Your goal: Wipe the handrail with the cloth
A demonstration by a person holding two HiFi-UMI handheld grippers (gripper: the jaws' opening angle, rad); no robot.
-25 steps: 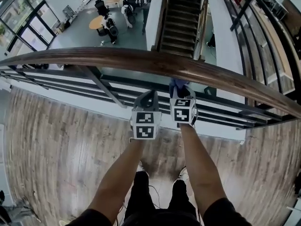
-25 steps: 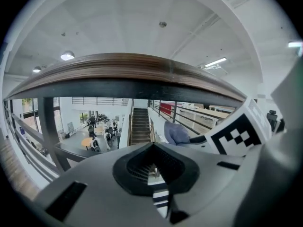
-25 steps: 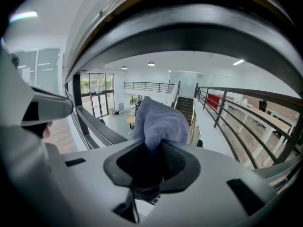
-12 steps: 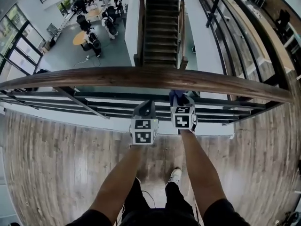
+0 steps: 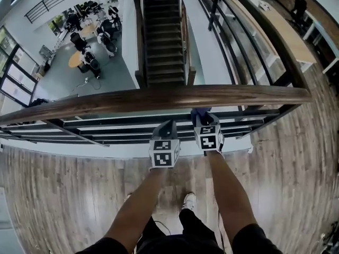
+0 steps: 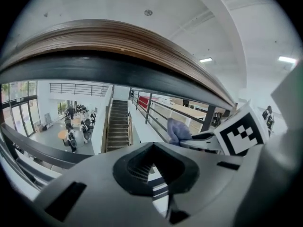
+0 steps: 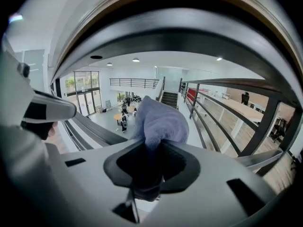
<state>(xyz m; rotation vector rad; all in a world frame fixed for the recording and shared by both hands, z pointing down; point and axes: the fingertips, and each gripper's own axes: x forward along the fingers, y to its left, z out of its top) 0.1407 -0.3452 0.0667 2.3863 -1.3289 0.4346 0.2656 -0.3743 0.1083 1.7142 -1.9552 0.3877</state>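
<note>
A long brown wooden handrail (image 5: 159,98) crosses the head view above black railing bars. Both grippers sit just under and in front of it. My right gripper (image 5: 203,116) is shut on a bluish-grey cloth (image 7: 158,122), whose bunched end (image 5: 199,112) pokes up below the rail without touching the top of it. In the right gripper view the rail's underside (image 7: 189,27) arches overhead. My left gripper (image 5: 167,127) is beside the right one, shut with nothing in it. From the left gripper view the cloth (image 6: 178,130) and the right gripper's marker cube (image 6: 242,132) show at right.
Black horizontal bars (image 5: 127,128) run below the rail. Beyond it is an open drop to a lower floor with a staircase (image 5: 164,41) and people at tables (image 5: 87,52). Wood flooring (image 5: 63,194) lies underfoot; the railing corner post (image 5: 288,97) is at right.
The head view has shifted: the rail now sits lower and straighter in the picture and the corner at right has come into sight. Both grippers keep their spots under the rail.
</note>
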